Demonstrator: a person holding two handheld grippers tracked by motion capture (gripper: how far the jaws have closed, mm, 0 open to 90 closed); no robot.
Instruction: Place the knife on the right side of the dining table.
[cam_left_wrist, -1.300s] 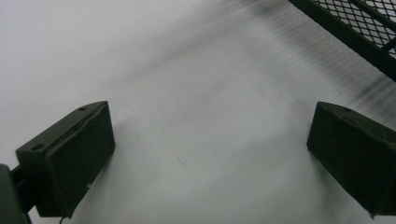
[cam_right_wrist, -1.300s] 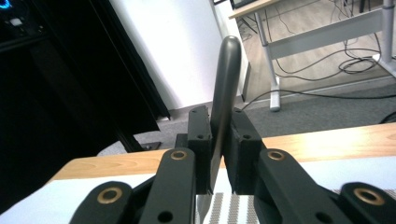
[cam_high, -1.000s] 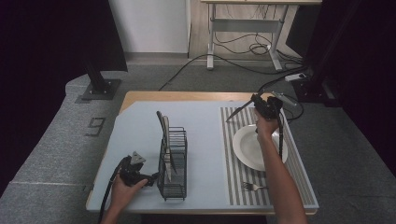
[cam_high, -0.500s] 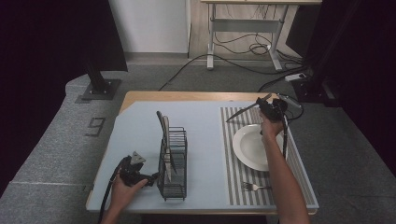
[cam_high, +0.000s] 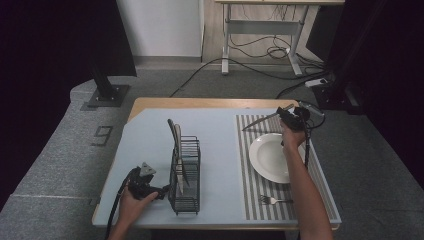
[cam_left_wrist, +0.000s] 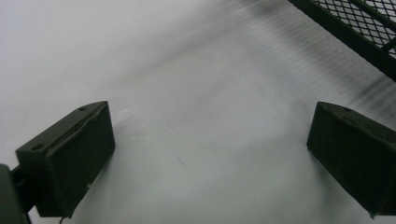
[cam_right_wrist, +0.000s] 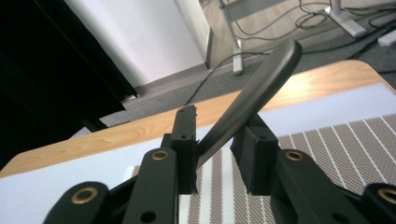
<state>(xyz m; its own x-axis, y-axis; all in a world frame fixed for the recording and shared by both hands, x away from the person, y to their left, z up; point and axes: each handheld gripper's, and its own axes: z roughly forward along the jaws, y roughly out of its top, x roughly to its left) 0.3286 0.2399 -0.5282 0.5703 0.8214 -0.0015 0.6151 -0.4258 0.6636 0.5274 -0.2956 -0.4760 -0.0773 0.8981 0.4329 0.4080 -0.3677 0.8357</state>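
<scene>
over the far edge of the striped placemat (cam_high: 280, 200) i hold the right gripper (cam_high: 288, 116) closed on a knife (cam_high: 262, 120), raised clear of the table and pointing left. right gripper view confirms the clamp: knife (cam_right_wrist: 252, 98) pinched between the jaws. plate (cam_high: 272, 157) and fork (cam_high: 272, 200) already sit on the placemat. near left, my left gripper (cam_high: 150, 190) rests wide open and empty beside the black wire rack (cam_high: 185, 172). judgement: setting nearly complete; the knife has yet to be laid down
</scene>
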